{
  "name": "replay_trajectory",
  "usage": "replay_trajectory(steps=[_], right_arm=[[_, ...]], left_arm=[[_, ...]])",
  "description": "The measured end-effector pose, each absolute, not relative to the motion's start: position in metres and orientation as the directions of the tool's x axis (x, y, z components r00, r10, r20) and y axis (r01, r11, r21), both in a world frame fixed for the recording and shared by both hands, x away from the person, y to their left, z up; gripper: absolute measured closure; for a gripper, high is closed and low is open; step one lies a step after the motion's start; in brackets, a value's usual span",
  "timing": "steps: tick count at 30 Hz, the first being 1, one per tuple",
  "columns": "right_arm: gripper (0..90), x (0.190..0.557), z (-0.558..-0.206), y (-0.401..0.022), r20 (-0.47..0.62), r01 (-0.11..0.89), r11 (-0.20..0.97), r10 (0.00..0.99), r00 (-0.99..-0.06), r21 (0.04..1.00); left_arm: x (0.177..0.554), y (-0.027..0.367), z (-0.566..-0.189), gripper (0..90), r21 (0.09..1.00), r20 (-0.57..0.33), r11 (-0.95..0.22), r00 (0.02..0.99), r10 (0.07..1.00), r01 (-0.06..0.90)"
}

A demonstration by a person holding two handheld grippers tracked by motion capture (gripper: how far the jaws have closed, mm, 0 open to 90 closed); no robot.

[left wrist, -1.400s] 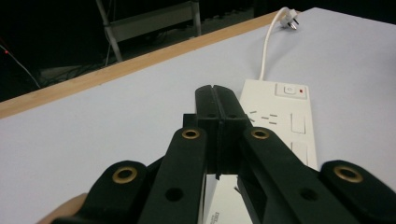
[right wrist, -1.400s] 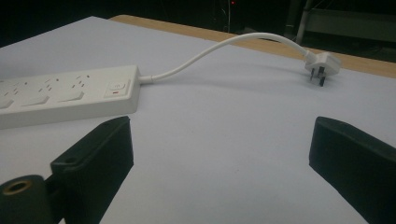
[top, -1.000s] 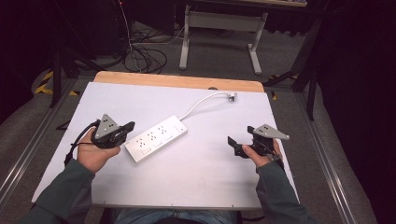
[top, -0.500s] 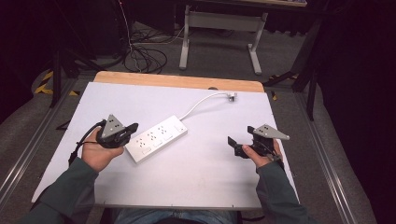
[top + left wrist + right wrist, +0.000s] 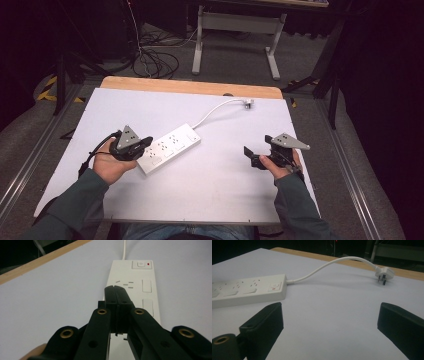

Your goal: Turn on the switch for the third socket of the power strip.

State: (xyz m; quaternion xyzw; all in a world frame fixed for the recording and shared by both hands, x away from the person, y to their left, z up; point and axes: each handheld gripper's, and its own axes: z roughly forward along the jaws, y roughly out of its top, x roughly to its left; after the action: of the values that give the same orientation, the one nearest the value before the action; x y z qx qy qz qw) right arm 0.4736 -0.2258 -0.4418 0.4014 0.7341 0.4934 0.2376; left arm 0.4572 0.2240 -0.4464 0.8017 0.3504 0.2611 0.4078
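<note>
You're holding the left gripper (image 5: 145, 143) low over the near-left end of the white power strip (image 5: 170, 148), jaws pressed fully together w/ nothing between them; in the left gripper view the closed tips (image 5: 117, 293) are sitting above the strip's (image 5: 136, 287) face, pointing along it toward the rocker switch (image 5: 141, 264) at the far end. Can't tell whether the tips are actually touching the strip. The strip is lying diagonally on the white tabletop (image 5: 220, 185), left of centre, w/ its white cord (image 5: 215, 109) curving up and right to the plug (image 5: 247, 104), which is resting near the far edge by the wooden strip (image 5: 190, 87). You're keeping the right gripper (image 5: 251, 155) well apart from it, at the right side of the tabletop, jaws spread wide and holding nothing; in the right gripper view the strip's switch end (image 5: 274, 287), the cord (image 5: 329, 265) and the plug (image 5: 385, 273) are lying ahead of the open jaws. Both your forearms are coming in from the bottom in dark sleeves (image 5: 65, 210).
</note>
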Motion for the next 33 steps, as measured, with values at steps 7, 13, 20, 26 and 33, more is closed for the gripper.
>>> replay_trajectory(steps=[7, 13, 20, 26, 33], right_arm=[[7.2, 0.473, -0.442, -0.226, 0.046, 0.355, 0.191, 0.824, -0.564, 0.915], [7.3, 0.474, -0.442, -0.225, 0.046, 0.357, 0.193, 0.824, -0.565, 0.914], [7.3, 0.474, -0.442, -0.225, 0.046, 0.359, 0.194, 0.825, -0.563, 0.913], [7.4, 0.474, -0.442, -0.226, 0.043, 0.360, 0.198, 0.825, -0.564, 0.912], [7.4, 0.474, -0.442, -0.225, 0.043, 0.363, 0.198, 0.828, -0.560, 0.911]], left_arm=[[0.457, 0.220, -0.450, 90.0, 0.823, 0.116, -0.437, 0.647, 0.754, 0.362], [0.457, 0.215, -0.455, 90.0, 0.799, 0.111, -0.472, 0.680, 0.725, 0.372], [0.456, 0.212, -0.458, 90.0, 0.787, 0.100, -0.488, 0.703, 0.704, 0.377], [0.456, 0.208, -0.463, 90.0, 0.765, 0.101, -0.519, 0.725, 0.682, 0.381], [0.456, 0.206, -0.465, 90.0, 0.753, 0.089, -0.530, 0.738, 0.669, 0.390]])
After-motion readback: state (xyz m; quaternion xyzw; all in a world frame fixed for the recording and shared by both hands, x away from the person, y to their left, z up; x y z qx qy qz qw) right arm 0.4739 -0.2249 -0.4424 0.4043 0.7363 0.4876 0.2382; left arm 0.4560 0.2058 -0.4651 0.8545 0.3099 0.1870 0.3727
